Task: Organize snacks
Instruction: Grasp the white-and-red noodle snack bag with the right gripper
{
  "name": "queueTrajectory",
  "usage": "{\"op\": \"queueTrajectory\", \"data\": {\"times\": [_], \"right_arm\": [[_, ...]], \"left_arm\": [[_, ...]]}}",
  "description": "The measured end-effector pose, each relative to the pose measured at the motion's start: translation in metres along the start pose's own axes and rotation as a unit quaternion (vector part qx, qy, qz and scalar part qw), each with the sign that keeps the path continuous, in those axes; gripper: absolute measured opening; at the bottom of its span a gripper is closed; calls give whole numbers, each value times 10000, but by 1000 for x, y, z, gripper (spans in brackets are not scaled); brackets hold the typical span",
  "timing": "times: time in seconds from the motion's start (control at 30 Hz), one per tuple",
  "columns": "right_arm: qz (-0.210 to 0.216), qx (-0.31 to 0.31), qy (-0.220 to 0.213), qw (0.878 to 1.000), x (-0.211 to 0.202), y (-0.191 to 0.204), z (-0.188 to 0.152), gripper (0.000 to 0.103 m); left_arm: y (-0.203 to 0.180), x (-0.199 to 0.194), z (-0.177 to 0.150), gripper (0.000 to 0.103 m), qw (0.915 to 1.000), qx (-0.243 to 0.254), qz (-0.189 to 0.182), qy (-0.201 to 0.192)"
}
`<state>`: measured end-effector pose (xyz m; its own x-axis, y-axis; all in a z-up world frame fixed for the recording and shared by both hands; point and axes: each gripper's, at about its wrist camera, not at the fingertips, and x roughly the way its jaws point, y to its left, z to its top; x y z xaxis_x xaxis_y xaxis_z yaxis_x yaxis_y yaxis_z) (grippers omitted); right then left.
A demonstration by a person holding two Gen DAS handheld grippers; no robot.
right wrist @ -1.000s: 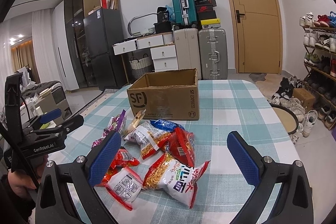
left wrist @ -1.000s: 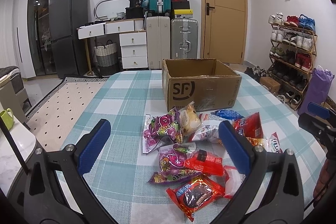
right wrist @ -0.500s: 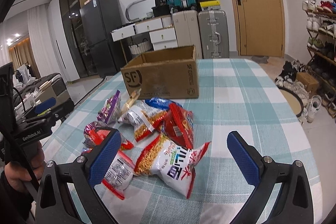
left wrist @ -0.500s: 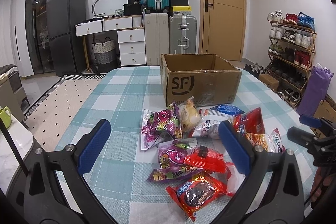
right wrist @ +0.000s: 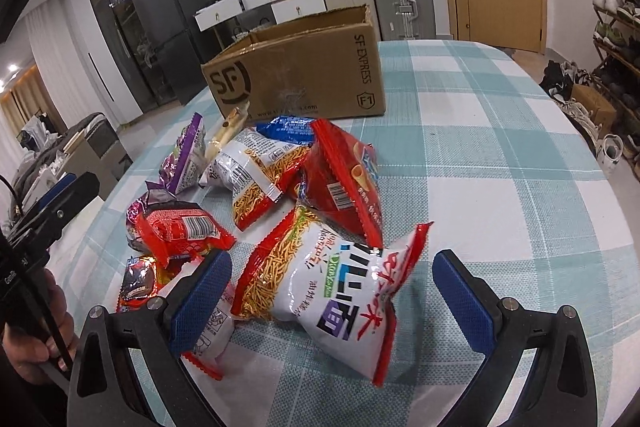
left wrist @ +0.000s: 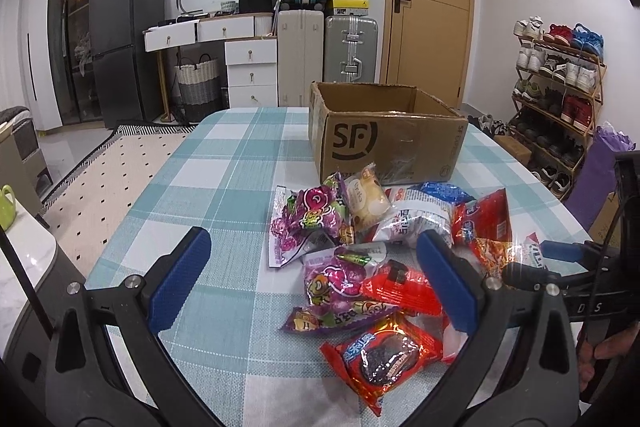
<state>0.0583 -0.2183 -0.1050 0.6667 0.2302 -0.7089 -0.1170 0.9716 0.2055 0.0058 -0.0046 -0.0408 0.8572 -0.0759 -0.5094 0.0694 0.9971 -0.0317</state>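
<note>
1. Between my right gripper (right wrist: 332,291) fingers lies the white-and-red noodle bag (right wrist: 320,281), flat on the worktop (right wrist: 500,155); the jaws stand wide apart, gripping nothing, and not yet touching it as far as I can tell.
2. Its long axis runs on a slant, from the crimped end near my right finger to the far-left end by the pile, so I judge I should turn a little and close across the narrow width, on the puffy middle, gently.
3. Just beyond, the red chip bag (right wrist: 340,179) leans on the others; I would lift clear to avoid dragging it.
4. Under my left gripper (left wrist: 316,279), also spread and empty, sit the purple candy bag (left wrist: 332,277) and the red cookie packet (left wrist: 380,353).
5. Farthest ahead stands the cardboard box (right wrist: 304,75), open-topped, where I take the snacks to belong.
</note>
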Motion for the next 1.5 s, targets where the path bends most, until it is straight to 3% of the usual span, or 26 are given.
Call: {"op": "queueTrajectory", "data": {"times": [0.3, 0.4, 0.73, 1.17, 1.5], "right_arm": [[-79, -124, 316, 9994, 16, 9, 3, 101], [-115, -139, 388, 9991, 20, 10, 2, 90], [81, -139, 501, 9986, 23, 12, -1, 75], [104, -97, 319, 9994, 16, 11, -5, 72], [214, 98, 181, 9996, 10, 2, -4, 71]], "left_arm": [[4, 0, -7, 102, 10000, 21, 14, 69], [4, 0, -9, 102, 9999, 35, 30, 109], [6, 2, -17, 102, 9995, 99, 87, 276], [3, 5, -25, 102, 9983, 188, 39, 546], [-2, 10, -35, 102, 9948, 48, -323, 964]]}}
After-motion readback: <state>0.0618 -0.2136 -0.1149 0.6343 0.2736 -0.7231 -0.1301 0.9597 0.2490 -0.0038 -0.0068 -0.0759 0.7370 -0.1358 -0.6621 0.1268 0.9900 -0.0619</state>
